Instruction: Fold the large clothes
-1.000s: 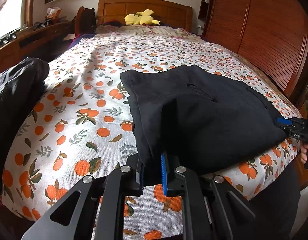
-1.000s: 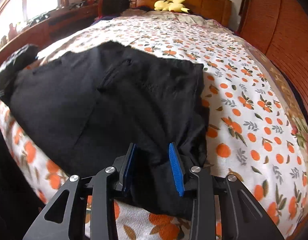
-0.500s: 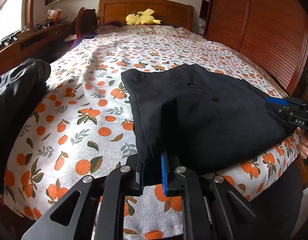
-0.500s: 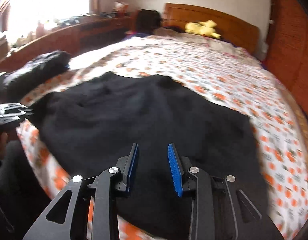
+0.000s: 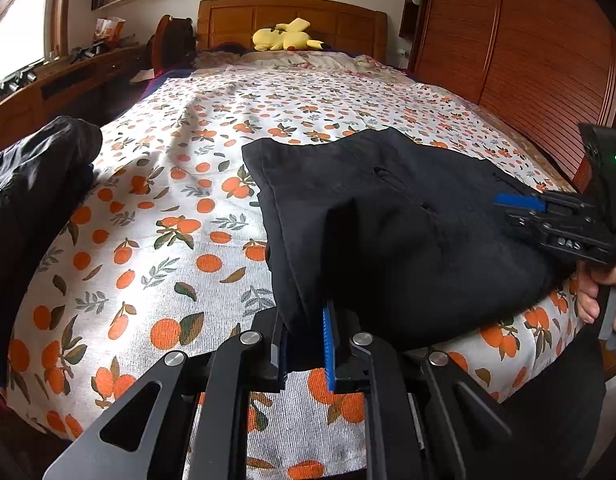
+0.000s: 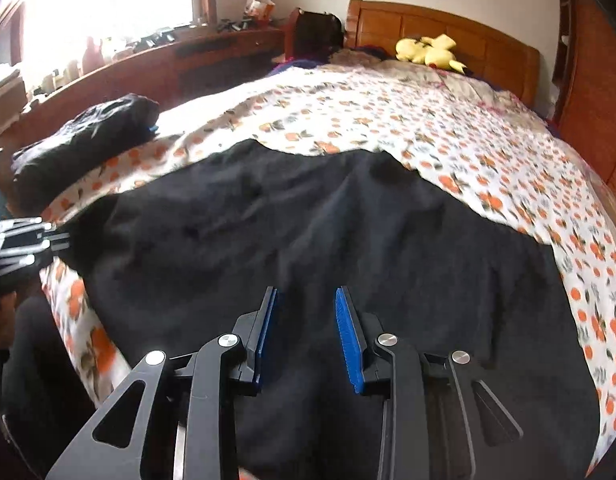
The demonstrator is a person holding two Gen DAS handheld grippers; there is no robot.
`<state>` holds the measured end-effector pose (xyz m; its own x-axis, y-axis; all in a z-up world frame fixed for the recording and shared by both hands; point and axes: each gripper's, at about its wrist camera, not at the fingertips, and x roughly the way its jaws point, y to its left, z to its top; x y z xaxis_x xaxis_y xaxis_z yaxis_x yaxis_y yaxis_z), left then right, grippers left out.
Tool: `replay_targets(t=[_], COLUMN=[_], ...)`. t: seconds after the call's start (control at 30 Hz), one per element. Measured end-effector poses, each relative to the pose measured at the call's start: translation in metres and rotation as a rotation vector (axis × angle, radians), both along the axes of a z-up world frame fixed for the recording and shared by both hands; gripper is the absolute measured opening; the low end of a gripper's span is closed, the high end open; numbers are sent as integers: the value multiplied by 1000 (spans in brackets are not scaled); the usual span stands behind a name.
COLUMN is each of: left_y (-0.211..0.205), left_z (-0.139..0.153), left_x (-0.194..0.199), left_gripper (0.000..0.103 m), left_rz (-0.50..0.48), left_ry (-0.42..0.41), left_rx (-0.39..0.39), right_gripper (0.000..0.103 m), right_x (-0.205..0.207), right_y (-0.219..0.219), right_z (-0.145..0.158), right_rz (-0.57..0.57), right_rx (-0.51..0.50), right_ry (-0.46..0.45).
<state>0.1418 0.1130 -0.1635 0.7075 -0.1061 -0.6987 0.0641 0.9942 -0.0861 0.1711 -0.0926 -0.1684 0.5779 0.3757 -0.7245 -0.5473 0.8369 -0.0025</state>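
A black garment [image 5: 407, 220] lies folded on the bed's orange-print sheet [image 5: 168, 220], near the front edge. My left gripper [image 5: 306, 320] is shut on the garment's near left corner, and the cloth rises in a ridge from its blue pads. In the right wrist view the garment [image 6: 308, 232] spreads wide under my right gripper [image 6: 306, 304], whose jaws stand apart with nothing pinched. From the left wrist view the right gripper [image 5: 519, 208] reaches in over the garment's right edge, held by a hand [image 5: 595, 292]. The left gripper [image 6: 24, 240] shows at the far left.
A second dark garment [image 5: 32, 184] is bundled at the bed's left edge. A yellow plush toy [image 5: 286, 36] rests by the wooden headboard. A wooden wardrobe [image 5: 527, 60] runs along the right side, and a cluttered wooden desk [image 5: 68, 76] along the left.
My right gripper has swung from the garment's right corner in over the cloth, and its view now faces more to the left. The left gripper holds still on its corner.
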Motion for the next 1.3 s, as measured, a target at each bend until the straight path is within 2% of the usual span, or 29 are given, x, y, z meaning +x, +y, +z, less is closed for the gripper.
replay_targets(t=[0.13,0.3,0.5,0.57,0.67,0.8,0.93,1.13,1.3], left_y=[0,0,-10,-18,-33,-55,-86,-145,-209], left_z=[-1,0,34,49,70,90,112,136,140], left_x=[0,0,-7,-6,-4,-2,4,16,29], left_gripper=[16,11,9,9,8,8,7,7,7], left_rz=[-1,-10,-35,-49,-69,-99,-148,-245,-343], left_ry=[-1,-6,-78,-106,-145,-183,-215,-240,-239], left_rx=[-1,-10,-30,-35,-31,-32,-21,-12,-11], right_gripper=[30,30,29,29,29,30,27,27,27], right_x=[25,21,-8,-15,-26,-29,-36,-57,-68], right_y=[16,13,-27,-40,-48,-51,-65,-134,-191], right_z=[-31,-31,-1,-1,-14,-28,-15,22,37], right_rz=[7,15,-12,-5,8,-9,-33,-141,-228], right_rx=[-65,-65,-14,-7,-48,-19,24,58,48], right_ry=[93,90,38,55,62,58,38,-56,-100])
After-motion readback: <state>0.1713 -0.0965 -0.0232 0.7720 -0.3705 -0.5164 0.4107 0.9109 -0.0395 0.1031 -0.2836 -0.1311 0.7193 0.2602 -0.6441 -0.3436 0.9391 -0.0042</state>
